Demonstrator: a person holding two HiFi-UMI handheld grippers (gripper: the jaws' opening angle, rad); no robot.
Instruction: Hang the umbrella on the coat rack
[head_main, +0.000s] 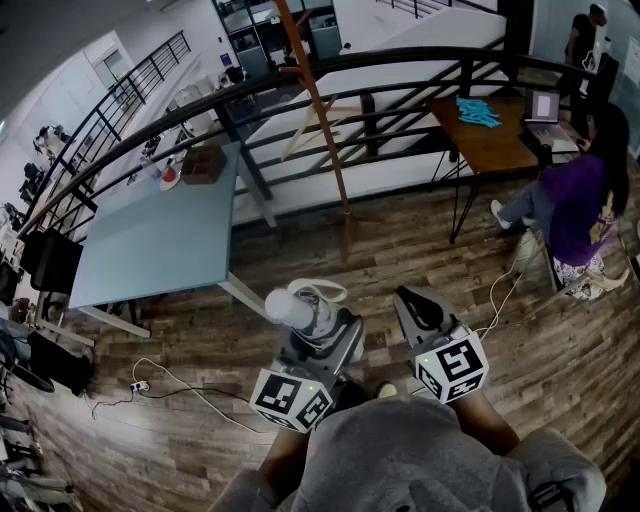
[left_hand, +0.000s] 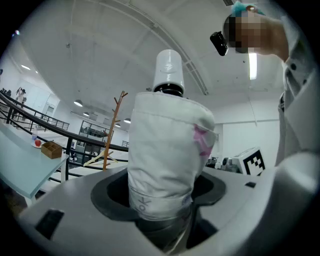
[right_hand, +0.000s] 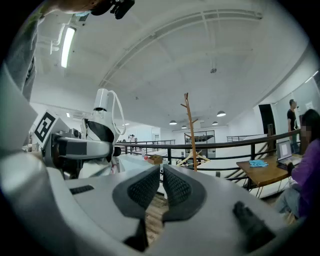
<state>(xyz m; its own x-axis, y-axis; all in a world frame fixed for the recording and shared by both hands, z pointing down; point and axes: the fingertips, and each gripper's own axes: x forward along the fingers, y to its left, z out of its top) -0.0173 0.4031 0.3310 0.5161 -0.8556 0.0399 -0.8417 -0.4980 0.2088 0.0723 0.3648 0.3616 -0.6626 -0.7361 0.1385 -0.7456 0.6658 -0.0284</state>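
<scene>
1. We see a pale blue bench (head_main: 150, 245) at the left; a brown wooden box (head_main: 203, 163) and a small red-and-white thing (head_main: 169, 178) stand near its far corner.
2. A black railing (head_main: 300, 75) runs behind it.
3. At the right, a brown bench (head_main: 490, 145) carries a blue thing (head_main: 477, 112) and an open laptop (head_main: 545, 107); a person in purple (head_main: 578, 205) sits beside it.
4. A thin cable (head_main: 190, 390) lies on the wooden floor (head_main: 180, 450).

An office mezzanine: black railing (head_main: 420, 50), plank floor (head_main: 300, 260), a wooden desk (head_main: 490, 145) with a laptop (head_main: 545, 105), a pale table (head_main: 150, 240).

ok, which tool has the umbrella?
The left tool: its jaws grip the folded white umbrella. The right tool is shut, nothing between its jaws.
</scene>
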